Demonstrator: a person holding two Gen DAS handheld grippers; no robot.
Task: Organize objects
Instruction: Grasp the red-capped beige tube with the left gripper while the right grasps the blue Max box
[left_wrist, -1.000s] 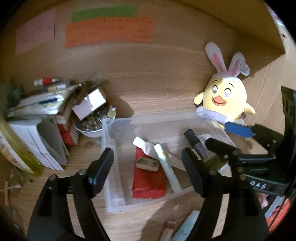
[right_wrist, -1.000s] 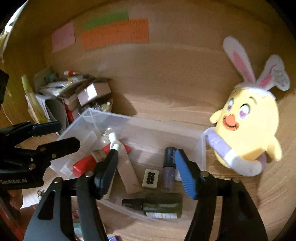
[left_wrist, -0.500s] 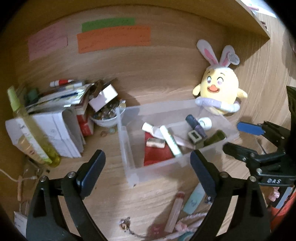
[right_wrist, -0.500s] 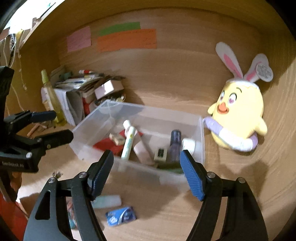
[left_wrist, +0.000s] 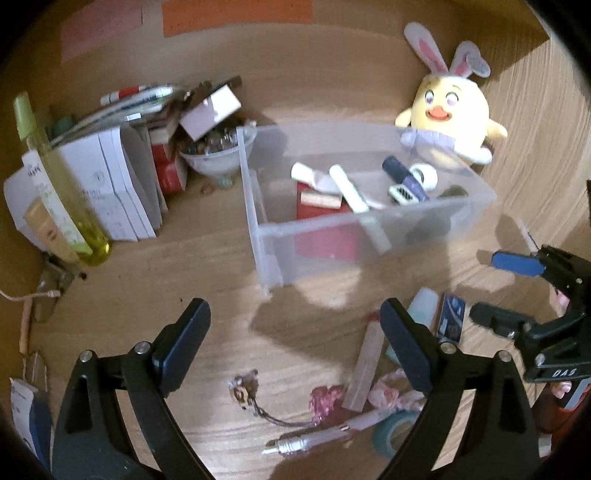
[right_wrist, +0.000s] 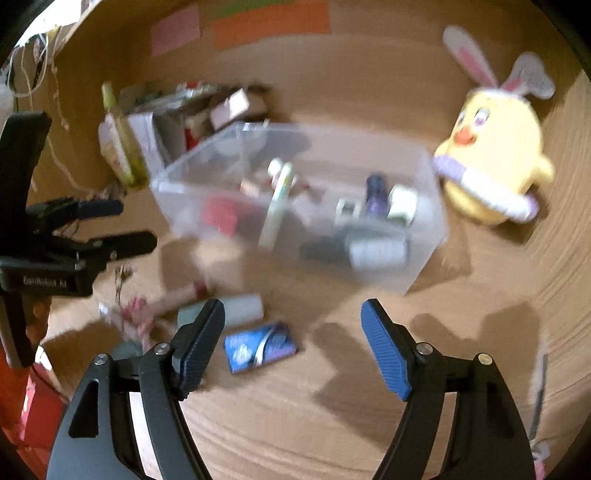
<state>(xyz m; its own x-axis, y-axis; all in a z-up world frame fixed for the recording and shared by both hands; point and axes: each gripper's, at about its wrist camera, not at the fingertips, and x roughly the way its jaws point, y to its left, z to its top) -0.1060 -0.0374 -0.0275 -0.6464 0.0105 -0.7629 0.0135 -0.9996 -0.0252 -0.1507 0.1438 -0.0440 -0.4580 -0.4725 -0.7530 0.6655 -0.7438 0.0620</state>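
Both our tongs gape empty, left gripper (left_wrist: 295, 339) and right gripper (right_wrist: 293, 345), jaws just widened. Left view alone shows silver pen (left_wrist: 314, 439); right view alone fully shows blue packet (right_wrist: 260, 347).

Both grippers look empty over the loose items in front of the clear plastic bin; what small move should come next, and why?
Probably lower the right gripper toward the small blue packet lying flat on the wooden desk. Its jaws stand open with nothing between them, the packet sits just ahead of its left finger, and the clear plastic bin already holds other small items. The left gripper is also open and empty.
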